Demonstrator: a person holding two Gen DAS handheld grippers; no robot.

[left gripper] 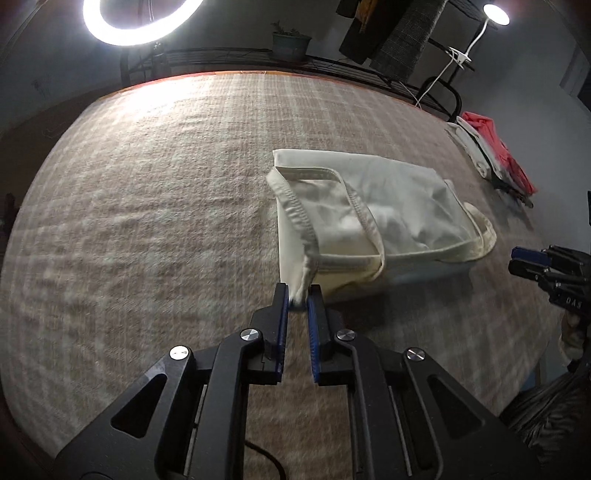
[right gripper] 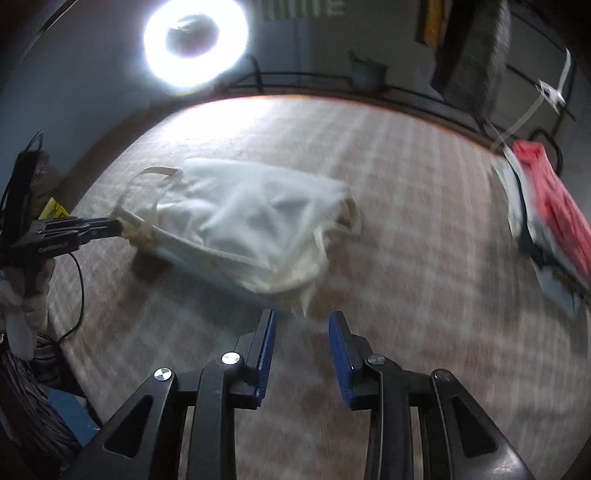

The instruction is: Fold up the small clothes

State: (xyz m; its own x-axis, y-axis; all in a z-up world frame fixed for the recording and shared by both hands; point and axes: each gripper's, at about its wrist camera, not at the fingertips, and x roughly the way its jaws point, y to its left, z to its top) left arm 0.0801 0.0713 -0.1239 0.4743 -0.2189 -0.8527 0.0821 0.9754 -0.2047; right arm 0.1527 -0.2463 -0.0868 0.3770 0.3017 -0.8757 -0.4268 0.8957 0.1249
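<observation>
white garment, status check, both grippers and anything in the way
Left gripper pinching a corner of the white garment. Right gripper open, empty, just short of the garment's near edge. Garment half folded on the plaid blanket. Nothing in the way; folded pile off to the side.

Two wrist fisheyes, each behind its own fingers, tilted steeply down at the plaid blanket (left gripper: 147, 206), close to it. Left wrist view looks from the near edge with the cream garment (left gripper: 369, 206) right of centre; right wrist view has it left of centre. Both share the garment, ring light (left gripper: 140, 18), far rack (left gripper: 236, 59), red clothes pile (left gripper: 498, 151). Each catches the other gripper at its frame edge.
</observation>
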